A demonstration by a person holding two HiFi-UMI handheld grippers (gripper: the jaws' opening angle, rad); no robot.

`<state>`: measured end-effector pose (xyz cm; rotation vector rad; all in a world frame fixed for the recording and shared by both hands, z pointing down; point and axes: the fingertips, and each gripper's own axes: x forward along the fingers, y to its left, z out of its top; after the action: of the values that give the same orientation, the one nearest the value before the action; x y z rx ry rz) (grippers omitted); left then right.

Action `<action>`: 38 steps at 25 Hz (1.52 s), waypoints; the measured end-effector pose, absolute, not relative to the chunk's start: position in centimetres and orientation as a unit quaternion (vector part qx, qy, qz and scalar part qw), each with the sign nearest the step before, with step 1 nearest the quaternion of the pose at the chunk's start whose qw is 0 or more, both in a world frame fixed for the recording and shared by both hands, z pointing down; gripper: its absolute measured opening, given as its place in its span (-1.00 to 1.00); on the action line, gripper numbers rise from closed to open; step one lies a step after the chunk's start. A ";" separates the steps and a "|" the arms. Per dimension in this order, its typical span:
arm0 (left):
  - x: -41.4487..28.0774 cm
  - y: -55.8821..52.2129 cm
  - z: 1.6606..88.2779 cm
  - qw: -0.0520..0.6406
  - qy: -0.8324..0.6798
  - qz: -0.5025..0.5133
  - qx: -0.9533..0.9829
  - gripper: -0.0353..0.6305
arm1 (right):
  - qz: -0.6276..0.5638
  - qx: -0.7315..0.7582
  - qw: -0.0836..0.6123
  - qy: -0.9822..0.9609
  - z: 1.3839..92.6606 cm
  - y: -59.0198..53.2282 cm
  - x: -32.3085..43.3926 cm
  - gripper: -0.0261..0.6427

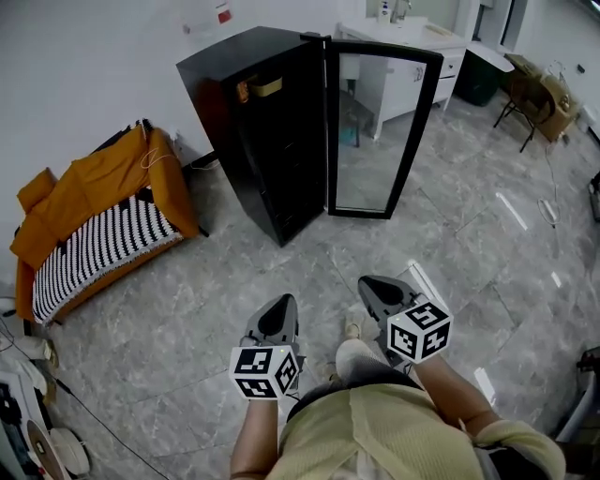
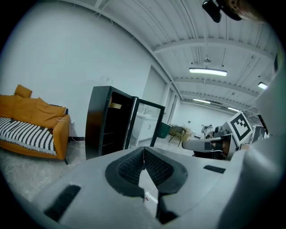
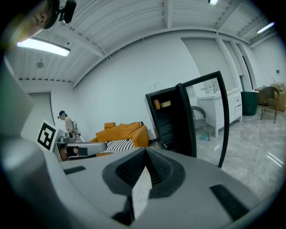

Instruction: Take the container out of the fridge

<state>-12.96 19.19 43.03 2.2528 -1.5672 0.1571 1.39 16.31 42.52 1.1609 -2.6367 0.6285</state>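
Fridge (image 1: 225, 112) open, yellow container (image 1: 265, 86) on top shelf; left gripper (image 1: 280, 302) and right gripper (image 1: 369, 283) clenched, empty

No legible text, brand or number anywhere. Wall sign (image 1: 214, 13) at 11 o'clock, white with a red patch, too small to read. Cube (image 1: 265, 371) on left hand-held gripper (image 1: 279, 302) and cube (image 1: 419, 330) on right hand-held gripper (image 1: 369, 282) show only black-and-white square patterns.

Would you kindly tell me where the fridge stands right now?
In the head view, the black fridge stands upper centre, its door swung open, just right of the orange sofa.
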 end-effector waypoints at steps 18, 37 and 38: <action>-12.7 7.8 42.7 0.180 -0.574 0.091 0.793 -0.82 | 0.218 0.379 0.100 -0.894 42.6 4.7 1.2 -0.84; -9.6 -3.0 42.1 0.182 -0.603 0.117 0.768 -0.82 | 0.208 0.333 0.106 -0.914 42.1 -5.5 3.5 -0.83; -9.5 -3.2 42.1 0.183 -0.603 0.114 0.768 -0.82 | 0.207 0.331 0.106 -0.914 42.2 -5.7 3.6 -0.83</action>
<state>-9.51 -3.16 42.06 2.1653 -1.7018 0.3225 3.58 -5.74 42.15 0.9764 -2.6933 0.6104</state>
